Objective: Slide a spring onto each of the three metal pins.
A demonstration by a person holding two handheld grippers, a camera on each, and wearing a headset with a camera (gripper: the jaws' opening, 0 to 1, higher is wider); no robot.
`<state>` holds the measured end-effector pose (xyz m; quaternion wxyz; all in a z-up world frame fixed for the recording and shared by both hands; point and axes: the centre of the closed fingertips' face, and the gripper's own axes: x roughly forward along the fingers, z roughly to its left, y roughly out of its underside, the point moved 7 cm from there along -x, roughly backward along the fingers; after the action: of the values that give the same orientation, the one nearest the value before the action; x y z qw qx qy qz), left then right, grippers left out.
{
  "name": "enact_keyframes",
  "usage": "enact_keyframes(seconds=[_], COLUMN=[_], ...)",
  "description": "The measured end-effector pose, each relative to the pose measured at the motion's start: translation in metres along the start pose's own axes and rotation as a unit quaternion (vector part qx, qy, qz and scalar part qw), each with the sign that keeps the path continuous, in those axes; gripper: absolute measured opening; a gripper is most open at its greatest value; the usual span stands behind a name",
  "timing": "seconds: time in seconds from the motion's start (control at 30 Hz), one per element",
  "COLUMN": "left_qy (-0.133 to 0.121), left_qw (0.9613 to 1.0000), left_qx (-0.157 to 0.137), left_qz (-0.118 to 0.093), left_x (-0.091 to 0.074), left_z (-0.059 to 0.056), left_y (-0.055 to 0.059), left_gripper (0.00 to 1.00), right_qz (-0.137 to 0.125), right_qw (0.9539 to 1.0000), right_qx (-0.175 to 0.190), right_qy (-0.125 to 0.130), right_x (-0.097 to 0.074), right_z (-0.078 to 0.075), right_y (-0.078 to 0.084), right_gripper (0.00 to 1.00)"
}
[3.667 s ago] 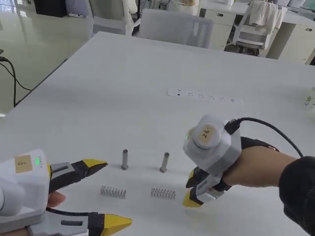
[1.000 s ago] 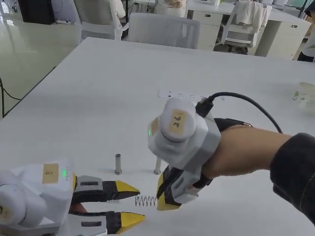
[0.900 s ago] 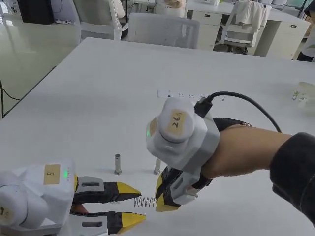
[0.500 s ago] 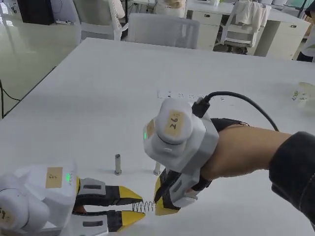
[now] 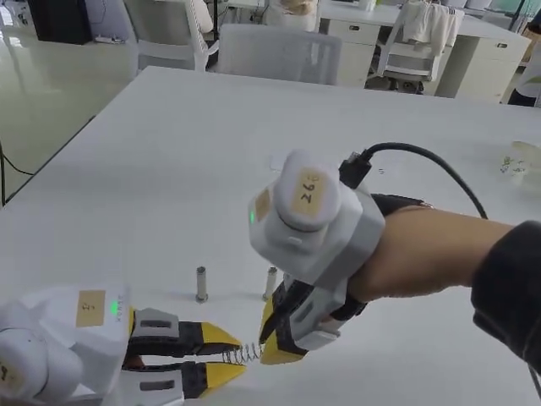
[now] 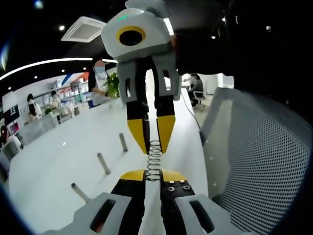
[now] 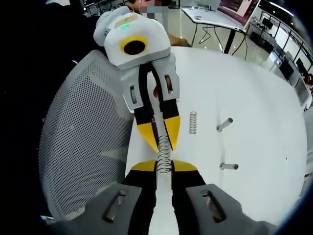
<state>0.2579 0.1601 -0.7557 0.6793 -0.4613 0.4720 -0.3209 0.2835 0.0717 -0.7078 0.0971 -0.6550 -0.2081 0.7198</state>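
— Spring, nearest thing on the bench: who has it?

— Both. The thin coiled steel spring [image 5: 243,353] spans the gap between the tongs, low over the white table [image 5: 169,169]. I cannot tell whether it clears the surface. The left gripper [image 6: 152,175] is clenched on its left end and the right gripper [image 7: 165,166] on its right end. The yellow tips swallow both ends, so the number of coils inside is hard to make out.

— Anything cut off?

— In the head view the left gripper's body runs off the bottom-left corner. The right one's white housing covers the table behind it.

— Count, then.

— Springs: two. One is held, and a second loose spring [image 7: 192,122] lies flat between the left gripper and the pins. Of short grey metal pins, the left gripper view gives three in a row: left pin [image 6: 79,192], middle pin [image 6: 103,163], right pin [image 6: 123,142]. The head view gives two, upright, just beyond the grippers.

— Farther?

— A grey chair [image 5: 279,51] at the table's far edge.
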Motion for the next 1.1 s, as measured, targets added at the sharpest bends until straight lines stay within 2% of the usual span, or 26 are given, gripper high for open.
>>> enact_keyframes(seconds=[0.2, 0.43, 0.7, 0.8, 0.93, 1.1], left_qy=[0.003, 0.004, 0.000, 0.001, -0.001, -0.006], left_qw=[1.0000, 1.0000, 0.9999, 1.0000, 0.9999, 0.9998], left_qx=[-0.005, -0.007, -0.007, -0.006, -0.007, -0.012], left_qz=[0.000, -0.003, -0.008, -0.007, -0.009, -0.014], left_x=[0.002, 0.002, 0.001, 0.001, 0.001, 0.000], left_z=[-0.002, -0.002, -0.002, -0.002, -0.002, 0.000], left_y=[0.000, -0.001, -0.002, -0.001, -0.002, -0.002], left_gripper=[0.02, 0.02, 0.02, 0.02, 0.02, 0.02], right_qz=[-0.023, -0.040, -0.046, -0.048, -0.032, -0.030], right_qw=[0.9997, 0.9990, 0.9984, 0.9984, 0.9988, 0.9990], right_qx=[-0.010, -0.022, -0.032, -0.029, -0.035, -0.032], right_qy=[0.004, 0.001, 0.001, 0.007, 0.013, 0.008], right_x=[-0.007, -0.007, -0.006, -0.004, -0.001, 0.002], right_z=[0.003, 0.007, 0.008, 0.006, 0.004, 0.004], right_y=[-0.015, -0.029, -0.030, -0.029, -0.023, -0.020], right_gripper=[0.07, 0.07, 0.08, 0.18, 0.16, 0.14])
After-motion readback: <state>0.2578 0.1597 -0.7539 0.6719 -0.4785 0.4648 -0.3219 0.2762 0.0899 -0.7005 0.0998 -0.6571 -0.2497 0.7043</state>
